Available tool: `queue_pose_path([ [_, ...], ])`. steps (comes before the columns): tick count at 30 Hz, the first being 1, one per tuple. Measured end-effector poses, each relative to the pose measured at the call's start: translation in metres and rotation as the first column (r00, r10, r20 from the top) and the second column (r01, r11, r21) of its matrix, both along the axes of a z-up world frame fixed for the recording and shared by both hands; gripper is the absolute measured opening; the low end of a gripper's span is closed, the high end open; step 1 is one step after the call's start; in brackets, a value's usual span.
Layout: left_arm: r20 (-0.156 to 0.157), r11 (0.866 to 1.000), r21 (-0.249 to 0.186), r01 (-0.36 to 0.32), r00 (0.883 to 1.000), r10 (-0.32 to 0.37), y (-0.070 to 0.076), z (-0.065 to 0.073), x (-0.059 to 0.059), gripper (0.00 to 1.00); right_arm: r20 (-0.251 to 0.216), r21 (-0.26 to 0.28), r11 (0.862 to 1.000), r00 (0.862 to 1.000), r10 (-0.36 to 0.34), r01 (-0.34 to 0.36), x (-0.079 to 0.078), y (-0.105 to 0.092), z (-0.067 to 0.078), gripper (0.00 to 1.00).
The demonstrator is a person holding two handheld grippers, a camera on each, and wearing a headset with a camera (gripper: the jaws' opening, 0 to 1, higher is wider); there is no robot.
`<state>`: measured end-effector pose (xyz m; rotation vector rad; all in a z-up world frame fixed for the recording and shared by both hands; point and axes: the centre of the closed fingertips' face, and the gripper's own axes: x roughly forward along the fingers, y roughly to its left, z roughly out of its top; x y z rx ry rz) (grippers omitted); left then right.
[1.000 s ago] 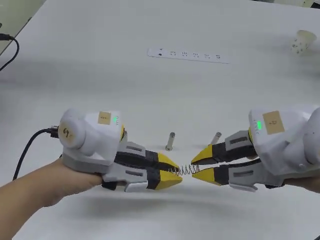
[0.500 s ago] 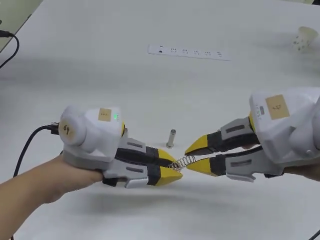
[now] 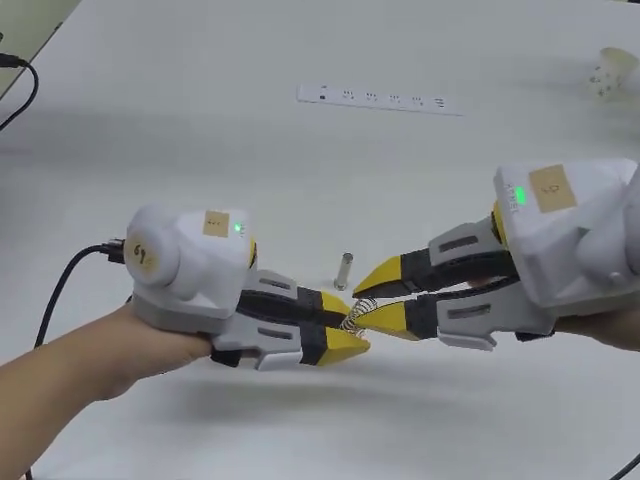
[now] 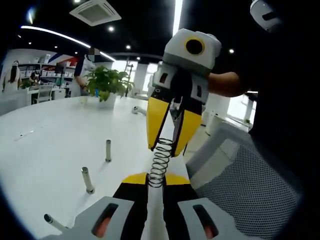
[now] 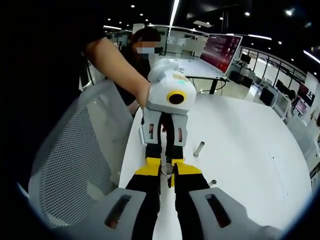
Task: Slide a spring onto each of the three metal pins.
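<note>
Spring (image 4: 161, 160) is pinched in our left gripper (image 4: 150, 180); our right gripper (image 5: 167, 172), jaws narrowly apart, straddles its free end. A pin (image 3: 345, 270) stands at its 12 o'clock.

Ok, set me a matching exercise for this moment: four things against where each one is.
Things:
1. spring
2. metal pin
3. power strip
4. paper cup

Places:
A. at the far right edge of the table
B. lying flat at the far middle of the table
C. gripped at one end by the left tool
D. standing upright just behind the tool tips

Pairs: 1-C, 2-D, 3-B, 4-A
</note>
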<state>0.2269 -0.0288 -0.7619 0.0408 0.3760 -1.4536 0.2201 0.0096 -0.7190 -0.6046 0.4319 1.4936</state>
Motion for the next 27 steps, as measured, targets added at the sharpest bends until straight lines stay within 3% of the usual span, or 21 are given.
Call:
queue_pose_path([
  [11, 0.011, 1.000, 0.010, -0.006, 1.000, 0.006, 0.0061, 0.0011, 0.0009, 0.02, 0.004, 0.058, 0.998, 1.000, -0.014, 0.013, -0.0005, 0.0098, 0.0023, 0.07],
  [27, 0.028, 1.000, 0.015, -0.017, 0.999, 0.016, 0.0097, 0.0036, 0.0031, 0.02, 0.051, 0.068, 0.997, 0.998, -0.024, 0.021, 0.0038, 0.0119, 0.0034, 0.07],
])
